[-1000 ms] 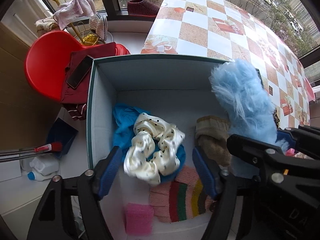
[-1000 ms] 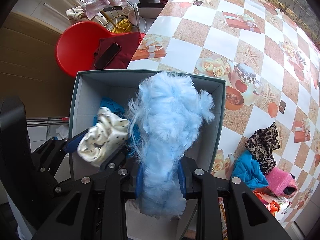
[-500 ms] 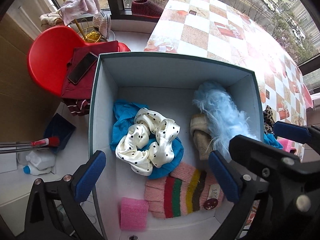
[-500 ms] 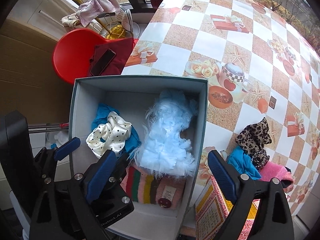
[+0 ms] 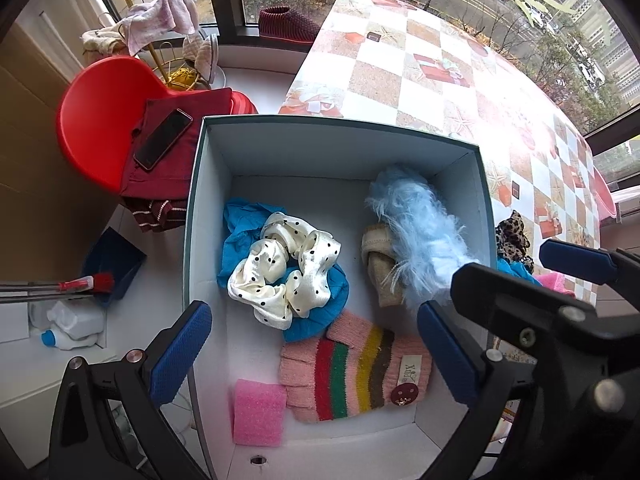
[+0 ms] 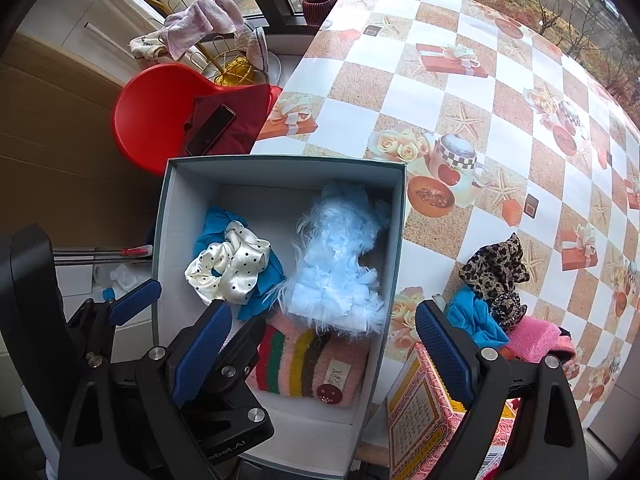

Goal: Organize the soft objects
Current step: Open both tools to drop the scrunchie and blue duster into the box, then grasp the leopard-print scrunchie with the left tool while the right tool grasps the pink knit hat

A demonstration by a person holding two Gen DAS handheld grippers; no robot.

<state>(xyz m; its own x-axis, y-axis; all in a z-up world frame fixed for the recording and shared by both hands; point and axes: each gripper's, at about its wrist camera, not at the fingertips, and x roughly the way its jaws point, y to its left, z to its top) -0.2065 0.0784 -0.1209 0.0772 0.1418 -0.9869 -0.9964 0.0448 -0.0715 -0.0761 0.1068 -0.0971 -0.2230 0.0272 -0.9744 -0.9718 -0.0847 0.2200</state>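
Two grippers point down over an open box, both with blue-padded fingers spread wide and nothing between them. The left gripper (image 5: 314, 350) hangs above the box's near half; the right gripper (image 6: 322, 340) straddles the box's right wall, one finger over the inside, the other over the table.

Inside the box (image 5: 320, 132) lie the soft things already put away. A fluffy light-blue piece (image 5: 420, 232) rests along the right wall, over a beige knit item (image 5: 376, 264). A cream polka-dot scrunchie (image 5: 286, 270) sits on a blue cloth (image 5: 240, 236) toward the left. A striped pink glove (image 5: 352, 372) lies at the near side, with a pink sponge (image 5: 259, 412) just beside it in the near left corner.

Only the left view shows the beige item and the sponge; in the right view the fluffy piece (image 6: 336, 264) and the left gripper's body hide them.

The right view shows more of what waits outside the box: a leopard-print scrunchie (image 6: 496, 268), a blue cloth (image 6: 476, 316) and a pink foam piece (image 6: 532, 336) clustered on the checked tablecloth (image 6: 440, 92), and a patterned carton (image 6: 420, 412) at the table's near edge.

Beyond the box, both views show a red chair (image 5: 92, 128) with a phone (image 5: 162, 138) lying on dark red fabric.
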